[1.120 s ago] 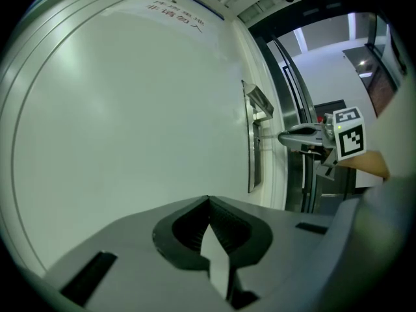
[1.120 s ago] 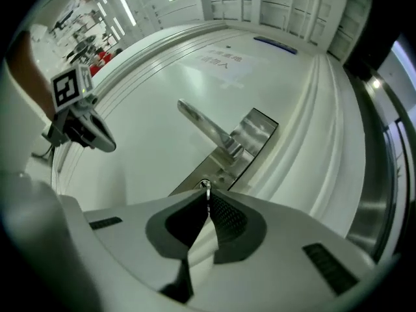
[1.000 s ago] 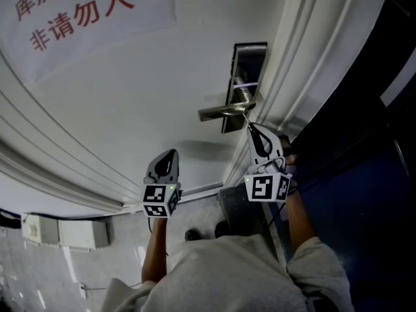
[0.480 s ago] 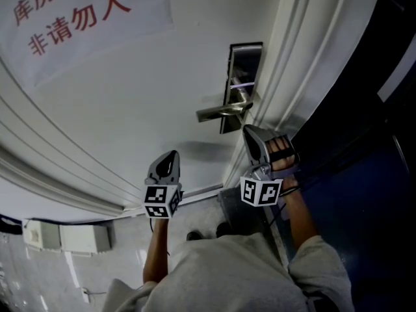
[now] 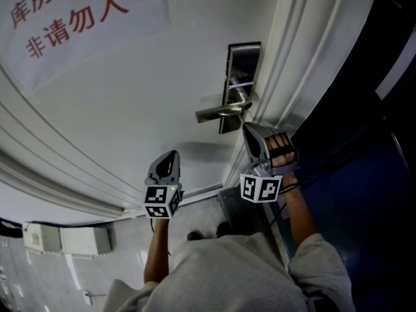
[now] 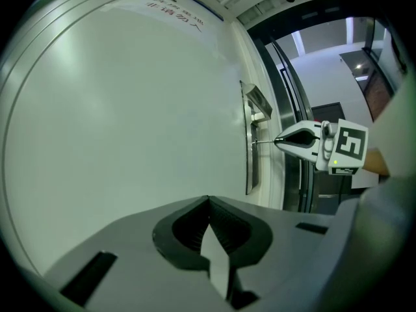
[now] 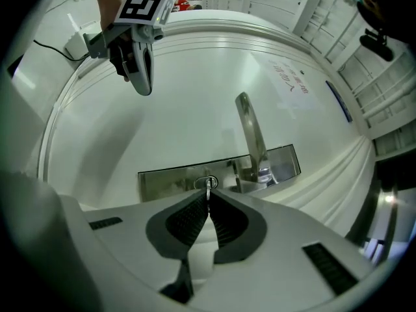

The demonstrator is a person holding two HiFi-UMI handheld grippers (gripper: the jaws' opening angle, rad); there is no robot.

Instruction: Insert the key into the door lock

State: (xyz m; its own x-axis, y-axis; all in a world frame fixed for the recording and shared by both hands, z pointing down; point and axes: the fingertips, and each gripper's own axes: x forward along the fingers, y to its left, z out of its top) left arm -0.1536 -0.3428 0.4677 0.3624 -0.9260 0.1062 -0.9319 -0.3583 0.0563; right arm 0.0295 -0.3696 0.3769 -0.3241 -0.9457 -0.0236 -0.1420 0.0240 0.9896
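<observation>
The steel lock plate (image 5: 238, 77) sits on the white door (image 5: 130, 109), with a lever handle (image 5: 218, 113) below it. My right gripper (image 5: 247, 129) is shut on a thin metal key (image 7: 208, 186). It points level at the plate (image 7: 166, 181), and the key's tip is at the round keyhole. From the left gripper view the key (image 6: 263, 142) spans the short gap between the right gripper (image 6: 289, 140) and the plate (image 6: 249, 151). My left gripper (image 5: 166, 161) hangs lower left of the handle, away from the door, shut with nothing in it (image 6: 208, 203).
A paper sign with red characters (image 5: 71, 18) is taped to the door. The moulded door frame (image 5: 296, 64) runs just right of the lock, with a dark opening beyond it. A white wall box (image 5: 65, 238) is at the lower left. The lever (image 7: 250, 132) juts out beside the key.
My right gripper has rolled about its own axis at the lock, so its marker cube shows a different face and the hand's fingers show. The left gripper has stayed put.
</observation>
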